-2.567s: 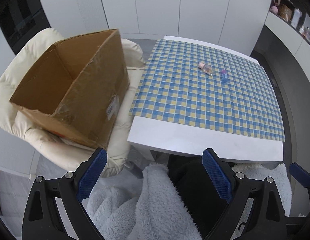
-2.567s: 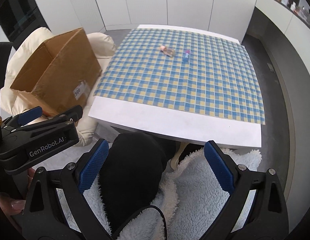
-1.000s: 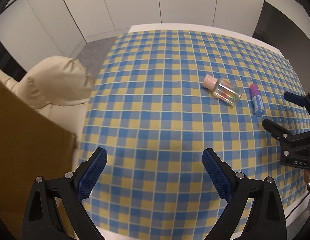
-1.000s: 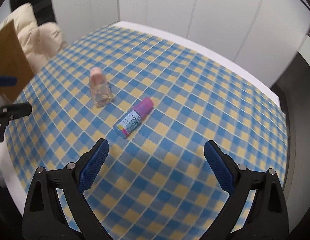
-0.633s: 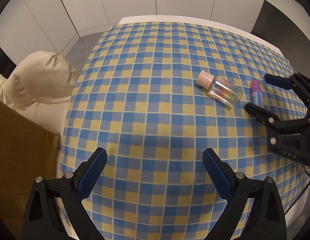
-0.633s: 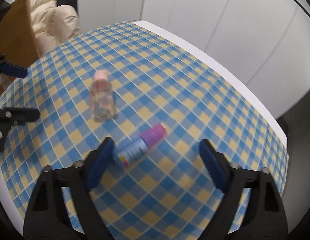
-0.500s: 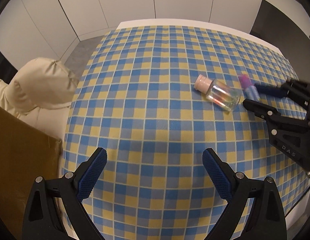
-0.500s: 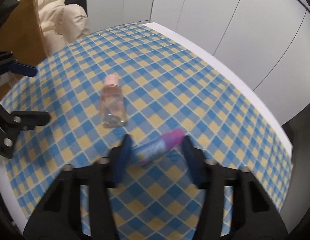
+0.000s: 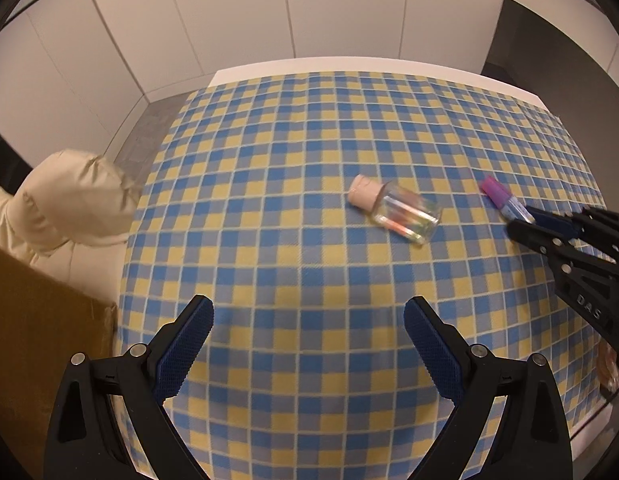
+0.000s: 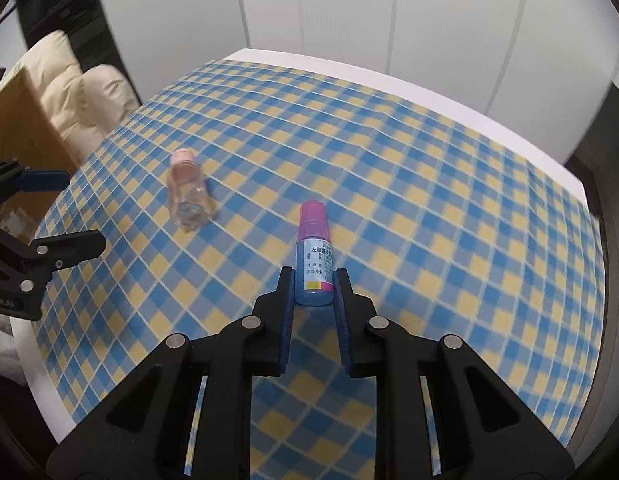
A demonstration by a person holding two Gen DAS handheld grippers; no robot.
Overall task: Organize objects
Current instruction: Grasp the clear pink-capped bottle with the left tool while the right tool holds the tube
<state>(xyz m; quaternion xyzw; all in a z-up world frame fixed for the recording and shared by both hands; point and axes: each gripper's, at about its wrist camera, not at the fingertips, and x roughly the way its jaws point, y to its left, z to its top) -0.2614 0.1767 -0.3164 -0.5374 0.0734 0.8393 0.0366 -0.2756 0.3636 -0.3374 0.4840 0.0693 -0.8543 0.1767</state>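
Observation:
My right gripper (image 10: 312,282) is shut on a small blue bottle with a magenta cap (image 10: 314,256), gripping its lower end; the cap points away from me. In the left wrist view the same small blue bottle (image 9: 503,199) shows at the right, pinched by the right gripper (image 9: 523,222). A clear bottle with a pink cap (image 9: 395,208) lies on its side on the blue and yellow checked cloth, also visible as the clear bottle (image 10: 186,189) in the right wrist view. My left gripper (image 9: 307,344) stands open above the cloth, nearer than the clear bottle, with nothing between its fingers.
A brown cardboard box (image 9: 37,320) stands off the table's left side on a cream padded chair (image 9: 69,208). The white table edge (image 9: 349,65) and white cabinet doors lie beyond. The left gripper (image 10: 45,216) shows at the left of the right wrist view.
My right gripper went from wide open to shut around the small blue bottle, which turned from slanted to pointing straight away. The left gripper moved further in over the cloth towards the clear bottle.

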